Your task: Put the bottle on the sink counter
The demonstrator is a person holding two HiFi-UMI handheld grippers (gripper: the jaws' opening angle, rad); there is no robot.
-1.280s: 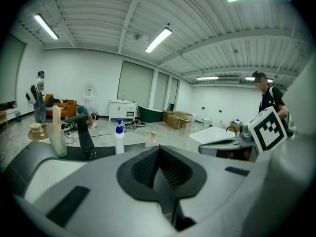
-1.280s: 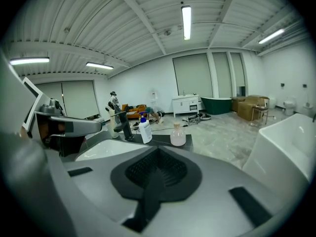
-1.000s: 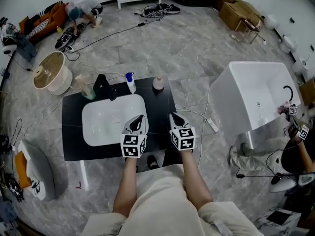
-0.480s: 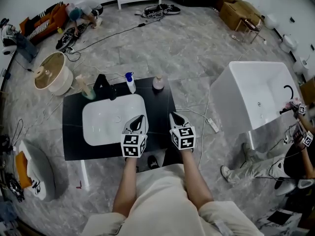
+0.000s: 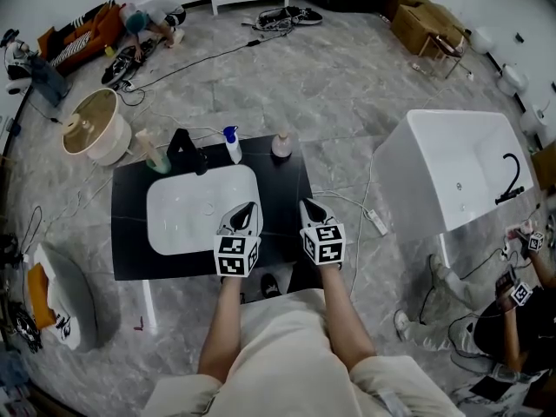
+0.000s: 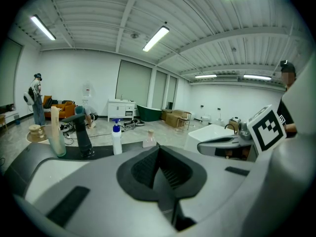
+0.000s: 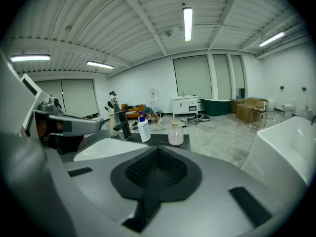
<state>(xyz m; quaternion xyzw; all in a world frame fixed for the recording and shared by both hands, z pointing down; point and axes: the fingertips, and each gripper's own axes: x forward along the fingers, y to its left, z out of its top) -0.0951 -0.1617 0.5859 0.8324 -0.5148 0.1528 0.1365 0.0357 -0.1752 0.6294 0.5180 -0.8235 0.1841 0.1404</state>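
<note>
Both closed, empty: left gripper (image 5: 250,208), right gripper (image 5: 306,205), above sink counter (image 5: 282,181).

Black tabletop (image 5: 129,224) under left tongs (image 5: 246,208) and right tongs (image 5: 306,205).
Along its upper edge stand pump bottle (image 5: 231,145) and pink bottle (image 5: 281,146).

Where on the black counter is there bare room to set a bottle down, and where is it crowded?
Bare: the counter strip right of the basin, in front of the pink bottle; also the strip left of the basin. Crowded: the back edge, where cup, faucet, pump bottle and pink bottle stand.
</note>
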